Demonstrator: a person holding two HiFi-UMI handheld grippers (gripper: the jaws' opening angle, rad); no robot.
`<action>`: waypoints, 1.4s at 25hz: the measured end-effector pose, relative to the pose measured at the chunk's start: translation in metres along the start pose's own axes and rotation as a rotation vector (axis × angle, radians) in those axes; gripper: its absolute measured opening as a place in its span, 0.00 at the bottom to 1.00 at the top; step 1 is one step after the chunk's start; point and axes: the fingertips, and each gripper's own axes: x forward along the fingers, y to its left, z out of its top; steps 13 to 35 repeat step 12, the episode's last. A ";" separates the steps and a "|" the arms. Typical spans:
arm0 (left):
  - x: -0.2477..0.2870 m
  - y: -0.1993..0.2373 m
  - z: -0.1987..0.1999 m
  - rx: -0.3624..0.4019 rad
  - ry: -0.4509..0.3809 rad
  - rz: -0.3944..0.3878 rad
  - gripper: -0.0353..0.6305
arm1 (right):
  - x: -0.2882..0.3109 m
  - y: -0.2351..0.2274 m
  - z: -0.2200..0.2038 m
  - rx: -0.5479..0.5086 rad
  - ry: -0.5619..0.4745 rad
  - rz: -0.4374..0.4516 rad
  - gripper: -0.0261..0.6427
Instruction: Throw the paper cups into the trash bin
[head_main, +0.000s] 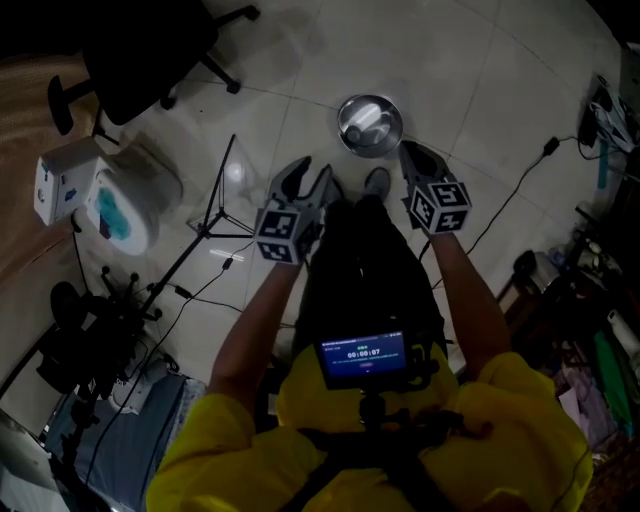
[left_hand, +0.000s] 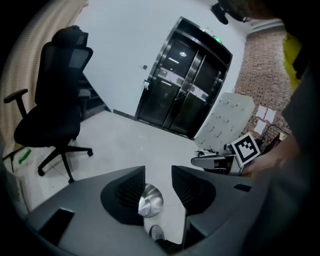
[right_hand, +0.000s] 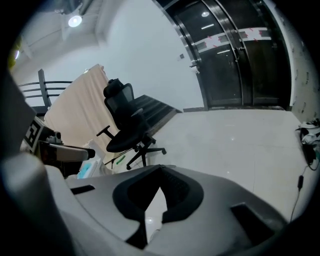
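Note:
A round steel trash bin (head_main: 370, 125) stands open-topped on the tiled floor just ahead of my feet. Pale shapes that look like paper cups (head_main: 366, 121) lie inside it. My left gripper (head_main: 312, 178) hovers to the bin's near left, jaws open with nothing between them. In the left gripper view the bin (left_hand: 150, 202) and a shoe (left_hand: 156, 233) show through the gap of that gripper (left_hand: 158, 172). My right gripper (head_main: 412, 152) hangs by the bin's near right, shut and empty. Its jaws (right_hand: 161, 171) meet at the tips in the right gripper view.
A black office chair (head_main: 150, 50) stands at the far left. A white container with teal inside (head_main: 120, 205) and a thin stand (head_main: 215, 215) sit left of me. A cable (head_main: 520, 190) runs across the floor at right. Glass doors (left_hand: 185, 80) lie beyond.

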 end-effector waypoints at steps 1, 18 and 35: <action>0.002 0.006 -0.007 -0.027 0.014 0.007 0.30 | 0.003 0.003 -0.002 -0.001 0.006 0.003 0.05; -0.018 -0.013 -0.006 -0.089 0.066 -0.040 0.38 | 0.019 0.022 -0.016 -0.042 0.054 0.032 0.05; -0.018 -0.013 -0.006 -0.089 0.066 -0.040 0.38 | 0.019 0.022 -0.016 -0.042 0.054 0.032 0.05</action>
